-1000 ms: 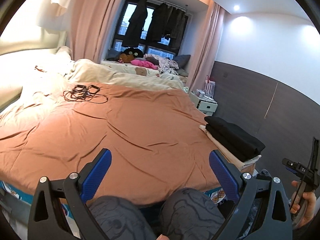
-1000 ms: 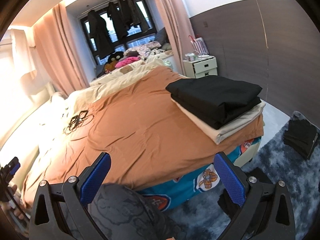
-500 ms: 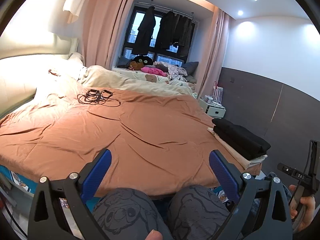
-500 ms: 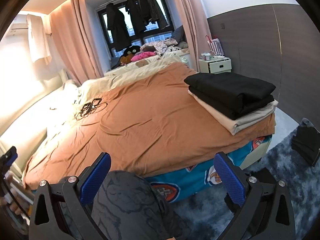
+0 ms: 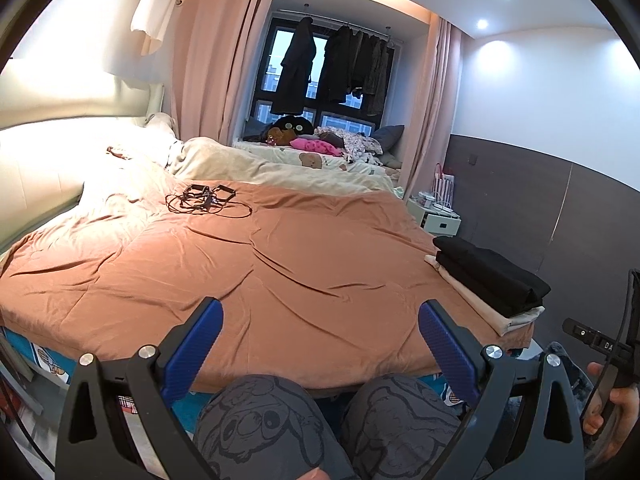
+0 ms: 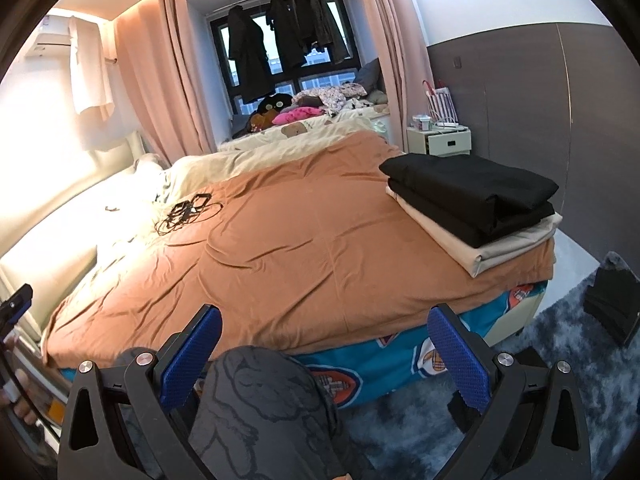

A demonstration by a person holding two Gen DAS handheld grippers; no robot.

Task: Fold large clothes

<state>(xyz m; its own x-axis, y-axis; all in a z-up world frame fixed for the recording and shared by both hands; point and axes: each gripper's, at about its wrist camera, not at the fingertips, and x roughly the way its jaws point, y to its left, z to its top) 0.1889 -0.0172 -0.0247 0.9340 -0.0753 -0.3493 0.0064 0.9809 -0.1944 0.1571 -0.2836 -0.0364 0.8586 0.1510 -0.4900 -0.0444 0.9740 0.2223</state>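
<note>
Raised since earlier, both tools (image 5: 320, 344) (image 6: 324, 346) gape; knees (image 5: 264, 428) hide bed edge (image 5: 280, 380).

Folded black garments (image 6: 472, 196) lie stacked on a folded beige one (image 6: 508, 246) at the bed's corner

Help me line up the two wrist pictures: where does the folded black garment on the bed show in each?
Left wrist view: the folded black garment lies at the right, on a beige folded cloth at the bed's corner.
Right wrist view: the same garment sits upper right, on that beige cloth.
Shared landmark: the tangle of black cables on the orange cover.
</note>
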